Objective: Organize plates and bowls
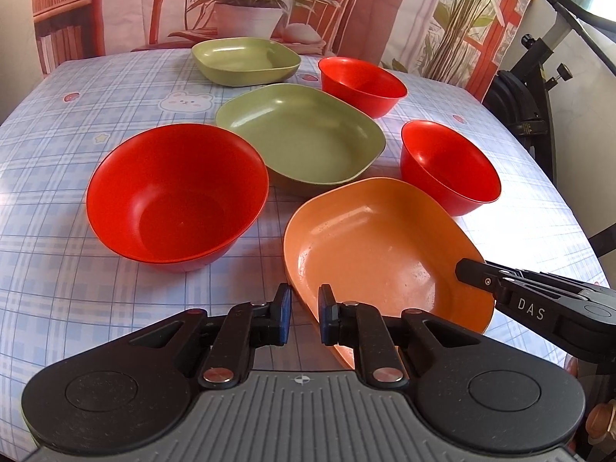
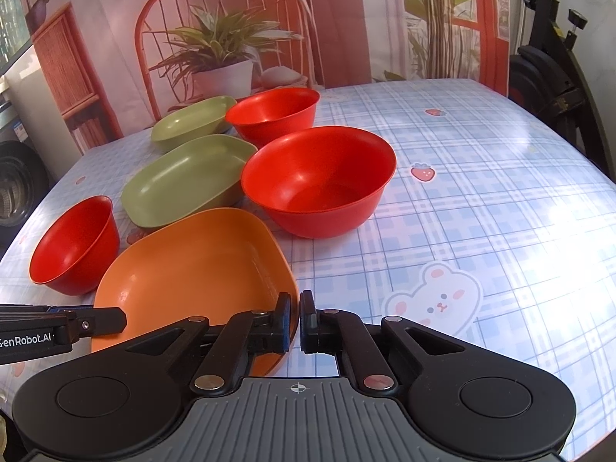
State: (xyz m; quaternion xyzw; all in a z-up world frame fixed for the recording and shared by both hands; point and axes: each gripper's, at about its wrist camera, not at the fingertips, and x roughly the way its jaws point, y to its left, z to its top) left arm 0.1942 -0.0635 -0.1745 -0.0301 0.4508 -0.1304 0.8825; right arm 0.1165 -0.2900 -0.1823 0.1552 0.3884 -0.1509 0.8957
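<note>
1. On the left of the checked tablecloth (image 1: 57,277), in the left wrist view, a red bowl (image 1: 177,196) stands upright, apart from the other dishes.
2. Just right of it, the left gripper (image 1: 304,315) straddles the near left rim of the orange plate (image 1: 377,250). One finger is outside the rim and one is inside. The jaws are a little apart, and I cannot tell whether the pads press on the rim.
3. Behind the orange plate lies the near green plate (image 1: 304,138), its edge close to the orange one. Beyond that, near the far edge of the table, sits the far green plate (image 1: 246,59).
4. Right of the green plates, a far red bowl (image 1: 362,84) stands upright near the back. A right red bowl (image 1: 448,165) stands nearer, just beside the orange plate's far right corner.
5. At the right edge of the same view, the right gripper (image 1: 464,269) reaches in over the orange plate's right rim.
6. In the right wrist view, the right gripper's jaws are almost together, with the plate's near corner clamped between the pads. The plate lies at the front of the table, between the two grippers.
7. Farther right in that view, the tablecloth shows a printed bear (image 2: 435,300) and a strawberry (image 2: 422,172).
</note>
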